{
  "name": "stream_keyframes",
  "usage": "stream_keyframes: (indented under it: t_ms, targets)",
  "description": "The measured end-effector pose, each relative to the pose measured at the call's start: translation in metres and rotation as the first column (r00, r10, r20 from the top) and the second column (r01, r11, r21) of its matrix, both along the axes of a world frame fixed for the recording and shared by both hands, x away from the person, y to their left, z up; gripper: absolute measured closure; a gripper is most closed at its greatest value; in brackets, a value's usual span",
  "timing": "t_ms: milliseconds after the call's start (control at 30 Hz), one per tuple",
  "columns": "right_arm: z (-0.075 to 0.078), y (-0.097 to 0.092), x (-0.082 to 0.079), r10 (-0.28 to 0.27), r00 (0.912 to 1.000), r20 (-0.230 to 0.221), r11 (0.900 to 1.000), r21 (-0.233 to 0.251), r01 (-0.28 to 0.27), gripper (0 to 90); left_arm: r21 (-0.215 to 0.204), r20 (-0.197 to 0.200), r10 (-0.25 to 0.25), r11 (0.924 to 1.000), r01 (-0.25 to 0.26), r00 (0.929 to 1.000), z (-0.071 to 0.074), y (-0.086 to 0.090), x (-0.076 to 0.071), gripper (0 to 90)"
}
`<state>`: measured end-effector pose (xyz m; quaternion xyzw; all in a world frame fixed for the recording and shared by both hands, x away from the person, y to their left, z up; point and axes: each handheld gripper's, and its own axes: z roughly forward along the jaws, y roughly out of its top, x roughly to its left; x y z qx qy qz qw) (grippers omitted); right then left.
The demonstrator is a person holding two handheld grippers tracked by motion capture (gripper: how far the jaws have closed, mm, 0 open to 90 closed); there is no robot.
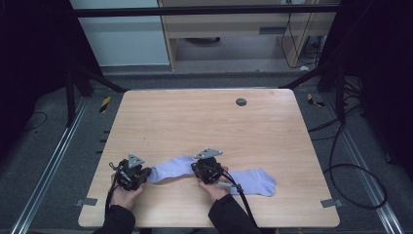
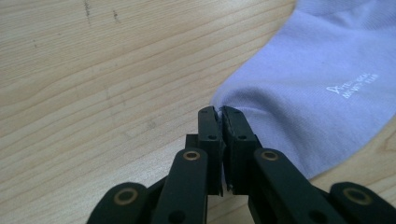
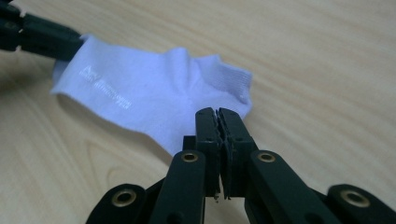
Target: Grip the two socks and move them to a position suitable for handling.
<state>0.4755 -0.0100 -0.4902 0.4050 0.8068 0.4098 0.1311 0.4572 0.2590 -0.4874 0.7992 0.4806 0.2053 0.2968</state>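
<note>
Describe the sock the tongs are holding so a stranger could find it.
On the light wooden table, look at the near edge. Two pale lilac ankle socks lie there; it is the left sock, stretched between the left tongs and right tongs, unlike the free right sock.

Premises present as a laboratory or recording test cell rather than a home or shop: a plain light-wood table (image 1: 209, 122) stands on grey carpet inside a black metal frame (image 1: 195, 9), with dark curtains closing off both sides. Aluminium rails (image 1: 46, 170) run along the floor on either side of the table, with yellow-and-black hazard tape (image 1: 104, 104) at its far corners and loose black cables (image 1: 350, 161) trailing over the carpet at the right. Beyond the frame stand a pale panel and light-wood furniture with more cables hanging against it.
</note>
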Motion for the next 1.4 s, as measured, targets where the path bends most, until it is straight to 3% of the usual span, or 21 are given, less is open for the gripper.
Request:
stream_keyframes:
  t_ms: [200,367,600,633,767,1000,1167,1400]
  targets:
    - [-0.01,-0.002,-0.012,0.015,0.9997,-0.021,0.9996,-0.022,-0.016,85.6,0.017,0.001,-0.004,0.9998,0.004,1.0,0.0,0.0,-0.001,82.0]
    - [-0.009,-0.006,-0.015,0.019,0.9993,-0.032,0.9997,-0.016,-0.019,78.9,-0.002,0.019,0.033,0.9995,-0.033,0.9993,0.003,0.009,-0.002,74.3]
    - [0.004,-0.021,-0.017,-0.002,1.0,0.005,0.9997,0.025,0.002,70.0,-0.074,0.056,0.073,0.9949,-0.069,0.9957,0.012,0.017,-0.008,68.4]
    - [0.01,-0.03,-0.018,-0.013,0.9993,0.035,0.9986,0.051,0.011,65.0,-0.089,0.065,0.077,0.9935,-0.071,0.9949,0.014,0.016,-0.01,67.5]
    - [0.023,-0.045,-0.018,-0.036,0.9963,0.078,0.9958,0.086,0.029,58.0,-0.131,0.12,0.063,0.9903,-0.047,0.9908,0.028,0.008,-0.022,63.4]
    - [0.044,-0.075,-0.021,-0.088,0.9881,0.126,0.9911,0.11,0.075,48.1,-0.156,0.139,-0.005,0.9875,0.027,0.9903,0.036,-0.018,-0.033,59.9]
    - [0.047,-0.099,-0.027,-0.103,0.9862,0.13,0.9886,0.123,0.087,44.3,-0.154,0.149,-0.051,0.9853,0.074,0.9875,0.041,-0.04,-0.038,57.1]
    - [0.043,-0.136,-0.039,-0.124,0.9827,0.138,0.9905,0.077,0.114,43.0,-0.138,0.146,-0.107,0.9822,0.127,0.9835,0.044,-0.07,-0.037,55.5]
